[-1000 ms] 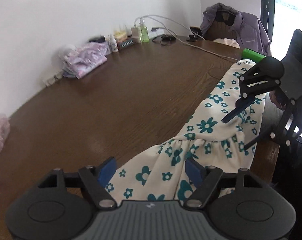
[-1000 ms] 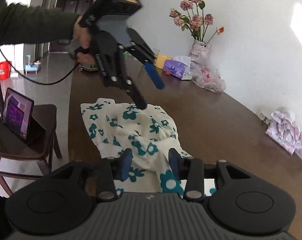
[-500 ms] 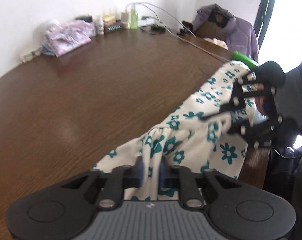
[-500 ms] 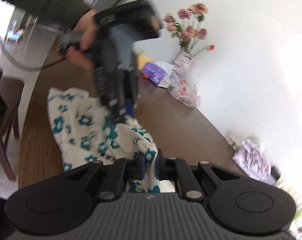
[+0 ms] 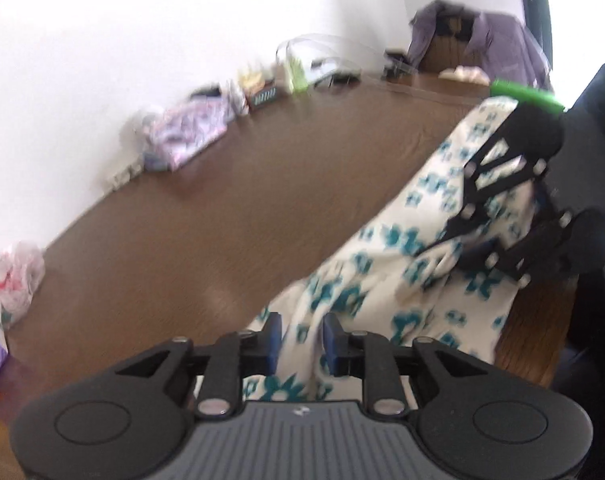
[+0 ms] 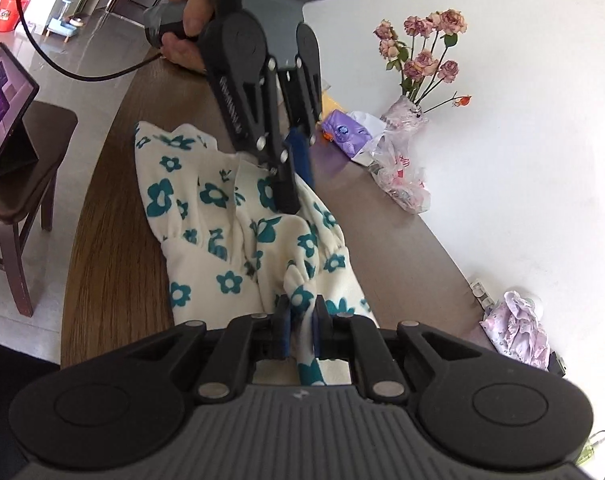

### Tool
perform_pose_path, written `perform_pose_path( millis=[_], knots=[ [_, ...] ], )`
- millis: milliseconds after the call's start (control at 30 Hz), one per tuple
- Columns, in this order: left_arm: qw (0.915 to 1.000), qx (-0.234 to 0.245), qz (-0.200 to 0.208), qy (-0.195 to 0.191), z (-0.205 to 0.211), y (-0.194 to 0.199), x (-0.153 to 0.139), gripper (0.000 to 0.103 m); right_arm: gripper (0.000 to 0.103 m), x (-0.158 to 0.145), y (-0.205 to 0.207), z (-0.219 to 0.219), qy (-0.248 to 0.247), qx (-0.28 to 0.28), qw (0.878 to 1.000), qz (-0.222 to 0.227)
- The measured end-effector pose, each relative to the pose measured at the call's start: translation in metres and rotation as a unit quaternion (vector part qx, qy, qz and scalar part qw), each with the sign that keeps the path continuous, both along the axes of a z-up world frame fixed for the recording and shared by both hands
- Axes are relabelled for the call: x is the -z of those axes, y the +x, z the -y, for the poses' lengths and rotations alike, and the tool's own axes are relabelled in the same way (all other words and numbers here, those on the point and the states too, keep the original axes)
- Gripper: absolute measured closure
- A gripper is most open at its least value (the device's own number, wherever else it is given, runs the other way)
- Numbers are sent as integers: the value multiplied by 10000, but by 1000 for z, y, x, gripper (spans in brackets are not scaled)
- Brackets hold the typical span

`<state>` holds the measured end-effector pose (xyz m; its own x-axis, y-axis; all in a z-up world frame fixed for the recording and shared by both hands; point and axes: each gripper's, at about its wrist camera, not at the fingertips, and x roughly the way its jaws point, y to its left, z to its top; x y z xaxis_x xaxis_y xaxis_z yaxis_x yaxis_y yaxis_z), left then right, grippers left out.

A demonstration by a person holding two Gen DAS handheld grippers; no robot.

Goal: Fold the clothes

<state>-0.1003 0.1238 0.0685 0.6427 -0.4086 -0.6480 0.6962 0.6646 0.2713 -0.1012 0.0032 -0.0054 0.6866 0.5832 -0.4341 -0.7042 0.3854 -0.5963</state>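
The right gripper (image 6: 300,328) was clamped tight on a gathered ruffle of the floral garment (image 6: 222,248) at its near end, the pads pinching the cloth between them. The left gripper (image 5: 301,338) was at the garment's other end; its jaws were opening, with a fold of the fabric standing between the blue pads (image 5: 273,336) — whether they still pressed on it was hard to tell through the blur. The garment lay bunched along the near edge of the brown table (image 5: 206,216), stretched between the two grippers. The step in hand looked like the first grasp, taking both ends before spreading. The next move likely called for the left gripper to secure a firm hold — then both to draw apart and lay the cloth flat.
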Motion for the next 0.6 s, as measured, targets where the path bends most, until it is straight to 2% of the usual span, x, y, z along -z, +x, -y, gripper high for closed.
perform_pose_path(
  millis=[33, 67, 133, 200, 233, 267, 300, 367, 467, 500, 533, 600],
  knots=[
    [9997, 220, 71, -74, 7, -4, -5, 55, 94, -2, 1, 1, 108, 21, 9999, 37],
    [9990, 439, 115, 22, 16, -6, -4, 43, 94, -4, 1, 2, 219, 44, 9997, 73],
    [9952, 857, 177, 431, 36, -10, 6, 43, 94, -10, 3, 6, 418, 74, 9990, 105],
    [9894, 1100, 131, 934, 50, -10, 23, 50, 94, -15, 3, 9, 537, 86, 9984, 141],
    [9876, 1130, 93, 1090, 54, -7, 30, 64, 94, -17, 2, 10, 564, 93, 9982, 158],
    [9893, 1023, 19, 1041, 53, -3, 34, 74, 94, -17, 0, 11, 549, 63, 9983, 187],
    [9933, 817, -119, 807, 49, 4, 33, 77, 94, -17, -2, 12, 528, 29, 9984, 218],
    [9984, 351, -273, 347, 39, 14, 27, 89, 94, -13, -7, 12, 399, -7, 9988, 270],
    [9982, 28, 267, 543, 39, 6, 25, 94, 91, -9, -11, 11, 256, -61, 9994, 245],
    [9965, -8, 485, 686, 43, 0, 26, 94, 85, -9, -11, 11, 260, -67, 9995, 172],
    [9934, 9, 724, 893, 49, -7, 29, 95, 71, -13, -9, 11, 317, -58, 9995, 8],
    [9838, 65, 1254, 1278, 62, -12, 35, 96, 65, -23, 2, 6, 455, 68, 9984, -336]
  ],
)
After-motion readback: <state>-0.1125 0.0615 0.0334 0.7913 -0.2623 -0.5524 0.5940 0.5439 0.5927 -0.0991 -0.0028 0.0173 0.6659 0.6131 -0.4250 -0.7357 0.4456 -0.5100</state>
